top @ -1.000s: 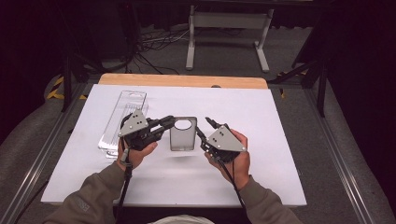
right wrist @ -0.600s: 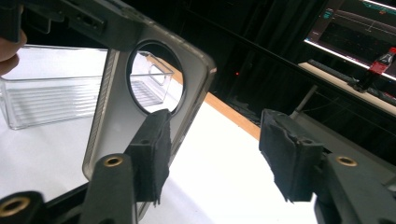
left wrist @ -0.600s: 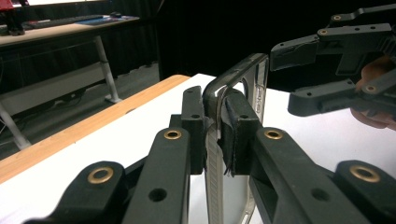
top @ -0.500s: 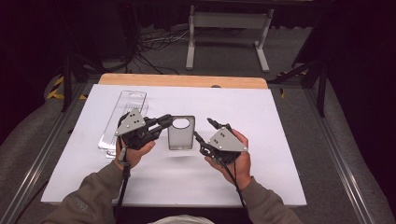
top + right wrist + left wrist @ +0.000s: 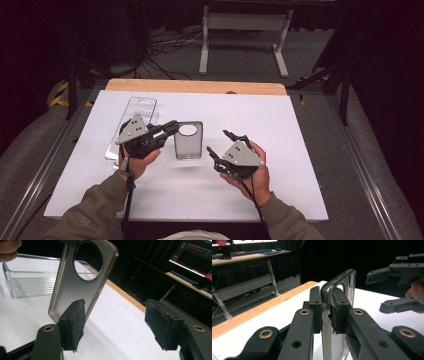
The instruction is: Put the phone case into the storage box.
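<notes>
A translucent grey phone case (image 5: 188, 142) with a round camera hole is held off the white table (image 5: 280, 120). My left gripper (image 5: 171, 128) is shut on its long edge near the hole, and in the left gripper view the pads (image 5: 339, 312) pinch the case (image 5: 349, 286) rim. My right gripper (image 5: 220, 142) stands open just right of the case without touching it. In the right gripper view the case (image 5: 72, 293) hangs ahead of the left pad (image 5: 73, 323), outside the wide gap of my right gripper (image 5: 117, 325). The open right gripper (image 5: 398, 287) also appears in the left gripper view.
A clear plastic tray (image 5: 141, 107) lies on the table behind the left hand, also seen as the clear tray (image 5: 27, 282) beyond the case. A wooden strip (image 5: 200, 86) runs along the table's far edge. Desk legs and cables stand on the floor beyond.
The left gripper has carried the case slightly left. The right gripper has drawn back a little toward the person, which widens the gap to the case.
</notes>
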